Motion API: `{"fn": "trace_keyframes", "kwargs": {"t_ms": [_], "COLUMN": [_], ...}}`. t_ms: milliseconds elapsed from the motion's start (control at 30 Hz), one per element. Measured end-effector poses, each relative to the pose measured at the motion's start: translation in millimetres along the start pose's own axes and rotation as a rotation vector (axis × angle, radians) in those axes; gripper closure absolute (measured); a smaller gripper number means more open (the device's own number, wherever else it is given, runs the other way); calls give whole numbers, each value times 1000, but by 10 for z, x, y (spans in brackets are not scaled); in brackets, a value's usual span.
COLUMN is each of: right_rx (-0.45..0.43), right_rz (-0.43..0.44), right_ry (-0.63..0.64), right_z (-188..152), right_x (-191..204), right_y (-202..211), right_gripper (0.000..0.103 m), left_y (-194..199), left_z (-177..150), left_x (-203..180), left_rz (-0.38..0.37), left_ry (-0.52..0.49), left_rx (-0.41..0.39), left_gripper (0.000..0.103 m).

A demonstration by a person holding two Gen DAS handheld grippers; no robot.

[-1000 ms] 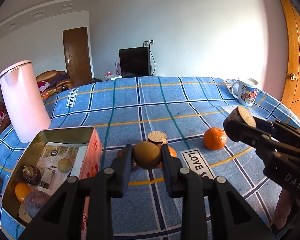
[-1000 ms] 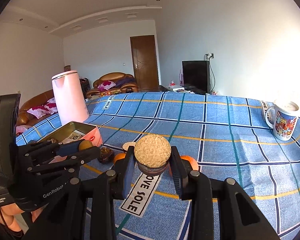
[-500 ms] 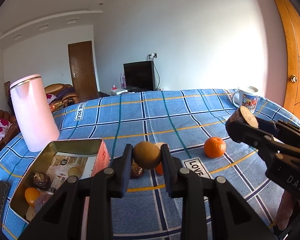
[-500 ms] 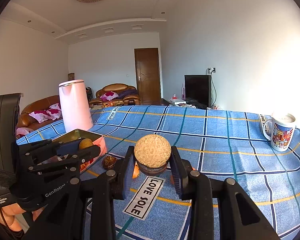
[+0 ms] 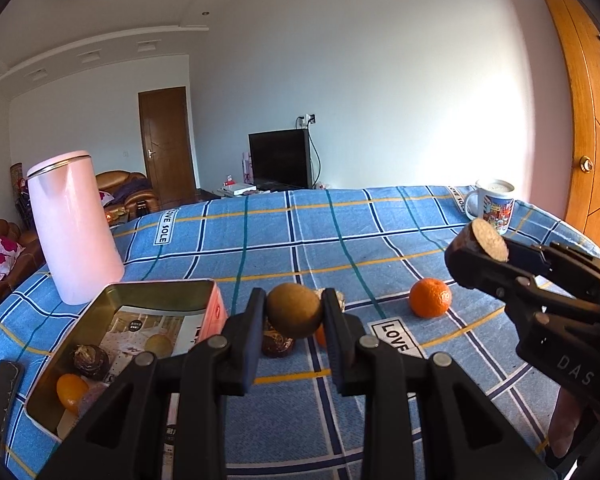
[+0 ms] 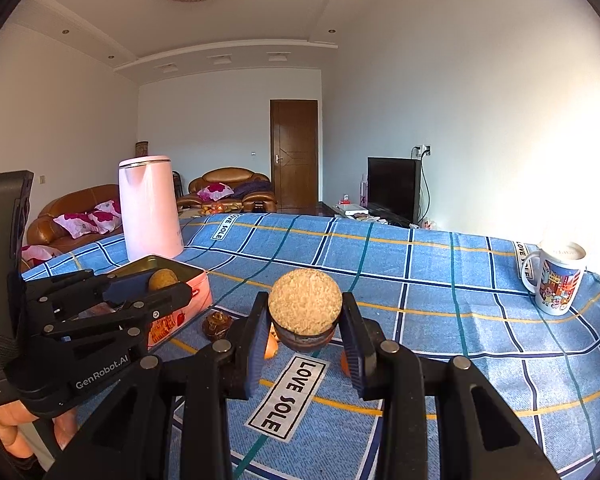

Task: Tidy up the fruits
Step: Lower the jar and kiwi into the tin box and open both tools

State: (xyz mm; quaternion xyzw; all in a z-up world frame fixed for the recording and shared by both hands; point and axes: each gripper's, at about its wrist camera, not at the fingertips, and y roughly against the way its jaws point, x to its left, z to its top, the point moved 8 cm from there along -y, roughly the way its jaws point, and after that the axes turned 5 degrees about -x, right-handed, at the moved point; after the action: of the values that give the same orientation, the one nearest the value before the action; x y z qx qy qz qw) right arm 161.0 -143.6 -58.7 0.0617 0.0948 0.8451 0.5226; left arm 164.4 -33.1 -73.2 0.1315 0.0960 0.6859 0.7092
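Observation:
My left gripper (image 5: 294, 316) is shut on a brown kiwi (image 5: 295, 310), held above the blue checked cloth just right of the open metal tin (image 5: 162, 292). The tin holds a small orange (image 5: 71, 390), a dark fruit (image 5: 91, 361) and other pieces. My right gripper (image 6: 305, 320) is shut on a round dark item with a cork-like top (image 6: 305, 307); it also shows in the left wrist view (image 5: 482, 242). An orange (image 5: 430, 303) lies on the cloth. A dark wrapped fruit (image 5: 277, 344) and a part-hidden orange (image 5: 321, 336) lie behind the left fingers.
A tall pink kettle (image 5: 74, 228) stands behind the tin. A printed mug (image 5: 494, 206) stands at the far right of the table, near a wooden door (image 5: 576, 128). A dark flat object (image 5: 0, 396) lies left of the tin.
Both grippers have risen and tilted up while keeping their loads. The table objects now sit lower in both views.

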Motion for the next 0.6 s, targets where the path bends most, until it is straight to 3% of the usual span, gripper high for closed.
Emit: {"fn": "trace_keyframes", "kwargs": {"t_ms": [200, 600], "right_rx": [26, 103], "right_rz": [46, 233], "right_ry": [23, 57], "right_z": [66, 192], "right_x": [234, 1158], "right_y": [-133, -598], "right_gripper": [67, 67], "left_y": [87, 70], "left_z": [31, -7], "left_x": [337, 1397], "left_rz": [21, 148], "left_ry": [49, 166], "left_rx": [-4, 49], "left_gripper": [73, 74]}}
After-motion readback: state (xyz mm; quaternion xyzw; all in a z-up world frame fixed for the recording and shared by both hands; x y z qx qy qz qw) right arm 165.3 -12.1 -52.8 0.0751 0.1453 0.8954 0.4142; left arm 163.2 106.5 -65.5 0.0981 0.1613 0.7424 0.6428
